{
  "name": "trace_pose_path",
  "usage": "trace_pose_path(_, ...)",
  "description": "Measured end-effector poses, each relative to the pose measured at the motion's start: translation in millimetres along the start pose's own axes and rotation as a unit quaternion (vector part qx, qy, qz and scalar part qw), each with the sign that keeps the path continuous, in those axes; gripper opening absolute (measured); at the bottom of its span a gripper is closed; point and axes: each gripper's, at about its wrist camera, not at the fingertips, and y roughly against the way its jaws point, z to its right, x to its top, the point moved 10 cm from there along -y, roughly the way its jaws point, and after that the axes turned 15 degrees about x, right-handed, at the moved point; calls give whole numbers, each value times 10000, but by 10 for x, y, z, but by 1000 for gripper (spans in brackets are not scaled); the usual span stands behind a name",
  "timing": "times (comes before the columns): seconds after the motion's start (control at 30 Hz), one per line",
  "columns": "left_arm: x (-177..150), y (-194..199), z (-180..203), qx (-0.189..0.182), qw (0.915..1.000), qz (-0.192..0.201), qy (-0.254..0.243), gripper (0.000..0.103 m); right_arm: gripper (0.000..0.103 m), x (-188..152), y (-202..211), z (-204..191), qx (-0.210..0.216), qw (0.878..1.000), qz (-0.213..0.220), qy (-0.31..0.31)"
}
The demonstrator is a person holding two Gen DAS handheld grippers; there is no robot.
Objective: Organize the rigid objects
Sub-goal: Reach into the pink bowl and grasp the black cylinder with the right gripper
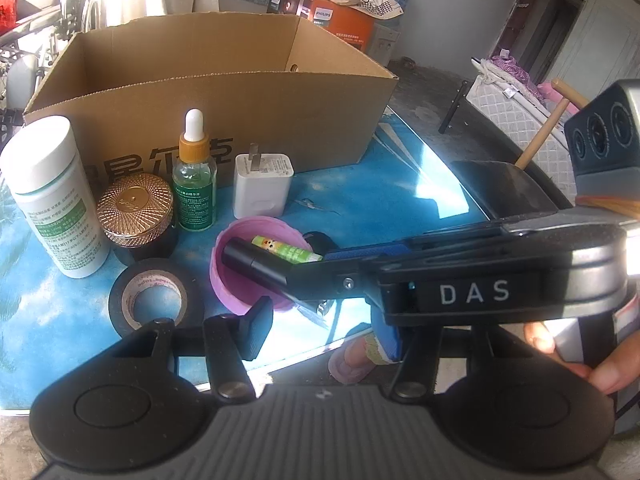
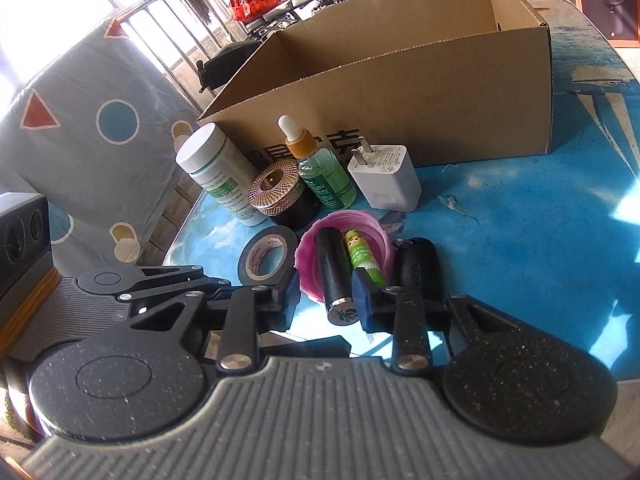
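In the pink dish (image 2: 360, 216) by the table's (image 2: 520, 240) near edge, the black lipstick tube (image 2: 332, 268) points lengthwise at the right gripper (image 2: 325, 296), whose narrowed jaws straddle its end, contact unclear; the left gripper's (image 1: 320, 322) opening is hidden.

"DAS" on the right tongs (image 1: 304, 276); "PHILIPS" on orange box (image 1: 344, 20).

Blue glossy bench (image 2: 520, 240) carries open cardboard box (image 2: 400, 92), white pill bottle (image 2: 218, 172), gold-lidded jar (image 2: 280, 194), dropper bottle (image 2: 320, 168), white charger (image 2: 390, 180), tape roll (image 2: 266, 258), pink bowl (image 2: 344, 220), black key fob (image 2: 416, 264).
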Motion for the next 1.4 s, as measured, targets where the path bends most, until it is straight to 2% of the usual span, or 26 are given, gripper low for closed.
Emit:
trace_pose_path(0.47, 110, -79, -134, -311, 9989, -68, 351, 54, 24, 188, -292, 32, -178, 9969, -766, -84)
trace_pose_path(0.67, 125, -118, -209, -333, 9983, -100, 474, 54, 22, 231, -368, 85, -137, 9950, -947, -301)
trace_pose_path(0.87, 147, -118, -260, -335, 9980, -49, 538, 53, 20, 258, -372, 132, -76, 9947, -878, -535)
trace_pose_path(1.3, 235, 66, -255, -131, 9984, 283, 474, 53, 18, 283, -227, 6, 134, 9971, -500, -564)
trace_pose_path(1.4, 276, 90, -248, -119, 9981, 347, 490, 50, 14, 322, -196, -4, 168, 9978, -381, -520)
